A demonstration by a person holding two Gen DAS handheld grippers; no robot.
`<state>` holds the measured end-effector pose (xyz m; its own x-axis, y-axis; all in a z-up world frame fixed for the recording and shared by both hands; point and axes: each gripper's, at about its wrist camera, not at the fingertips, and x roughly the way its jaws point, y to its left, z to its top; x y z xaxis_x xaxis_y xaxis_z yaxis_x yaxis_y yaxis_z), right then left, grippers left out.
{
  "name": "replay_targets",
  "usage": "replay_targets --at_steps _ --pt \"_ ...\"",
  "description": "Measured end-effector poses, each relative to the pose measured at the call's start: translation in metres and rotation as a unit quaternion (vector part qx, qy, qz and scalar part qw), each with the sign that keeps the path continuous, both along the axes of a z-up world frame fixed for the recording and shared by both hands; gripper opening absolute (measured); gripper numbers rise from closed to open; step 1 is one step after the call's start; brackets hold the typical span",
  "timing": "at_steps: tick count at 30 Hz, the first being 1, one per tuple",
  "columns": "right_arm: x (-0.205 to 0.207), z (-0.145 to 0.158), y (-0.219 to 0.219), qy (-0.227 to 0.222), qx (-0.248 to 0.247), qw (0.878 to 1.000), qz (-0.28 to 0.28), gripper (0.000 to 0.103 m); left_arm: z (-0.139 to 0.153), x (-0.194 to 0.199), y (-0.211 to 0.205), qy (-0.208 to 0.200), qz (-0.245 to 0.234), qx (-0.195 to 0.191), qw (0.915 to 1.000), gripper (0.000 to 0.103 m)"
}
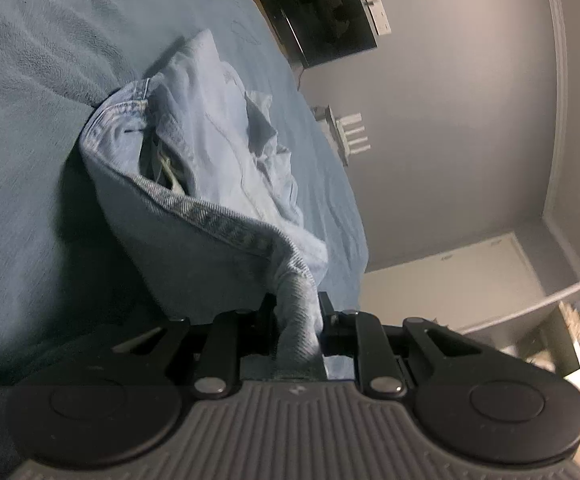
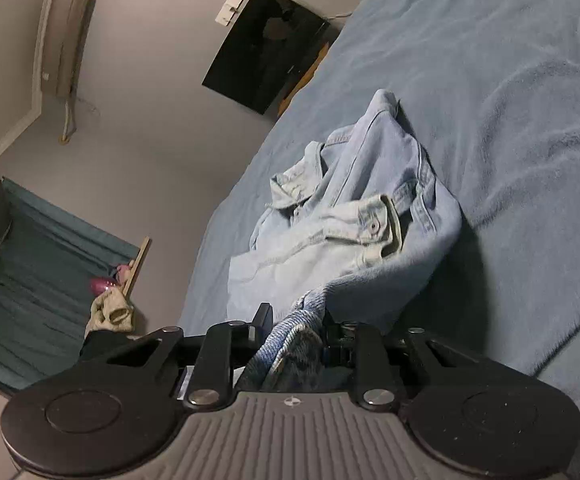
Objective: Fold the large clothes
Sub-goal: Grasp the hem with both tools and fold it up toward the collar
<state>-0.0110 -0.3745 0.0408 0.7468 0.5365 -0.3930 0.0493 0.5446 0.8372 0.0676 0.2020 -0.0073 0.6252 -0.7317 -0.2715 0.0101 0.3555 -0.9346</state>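
Note:
A pale blue denim jacket (image 1: 210,148) lies crumpled on a blue blanket (image 1: 22,152) covering a bed. My left gripper (image 1: 297,312) is shut on a bunched edge of the jacket's hem, and the cloth rises from the bed toward it. In the right wrist view the same denim jacket (image 2: 354,216) shows its collar and a buttoned cuff. My right gripper (image 2: 296,320) is shut on another bunched part of its edge, lifted a little off the blanket (image 2: 510,100). Both pairs of fingertips are mostly hidden by cloth.
A dark wall screen (image 2: 266,48) hangs beyond the bed's far edge, also seen as the screen (image 1: 318,12) in the left view. An air conditioner (image 2: 64,44) is on the wall. A curtained window (image 2: 38,264) and a small pile of things (image 2: 110,304) lie to the left.

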Motion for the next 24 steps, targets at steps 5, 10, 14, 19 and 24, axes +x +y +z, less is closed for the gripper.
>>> replay_targets --at_steps 5,10,14,19,24 --pt "0.055 0.006 -0.005 -0.008 0.021 1.000 -0.020 0.024 0.006 0.040 0.003 -0.006 0.019 -0.015 0.9997 0.014" --pt "0.116 0.007 -0.013 -0.026 0.034 0.998 -0.049 0.023 0.009 0.094 0.004 -0.009 0.060 -0.025 0.9978 0.014" --pt "0.156 -0.002 -0.017 -0.042 0.036 0.996 -0.071 0.024 0.007 0.138 -0.004 -0.019 0.081 0.000 0.9965 0.014" --pt "0.195 -0.028 -0.015 -0.045 0.032 0.994 -0.095 0.024 -0.004 0.181 -0.015 -0.022 0.110 0.041 0.9928 0.014" --pt "0.224 -0.053 -0.014 -0.042 0.029 0.993 -0.105 0.024 -0.021 0.207 -0.022 -0.023 0.135 0.068 0.9882 0.014"
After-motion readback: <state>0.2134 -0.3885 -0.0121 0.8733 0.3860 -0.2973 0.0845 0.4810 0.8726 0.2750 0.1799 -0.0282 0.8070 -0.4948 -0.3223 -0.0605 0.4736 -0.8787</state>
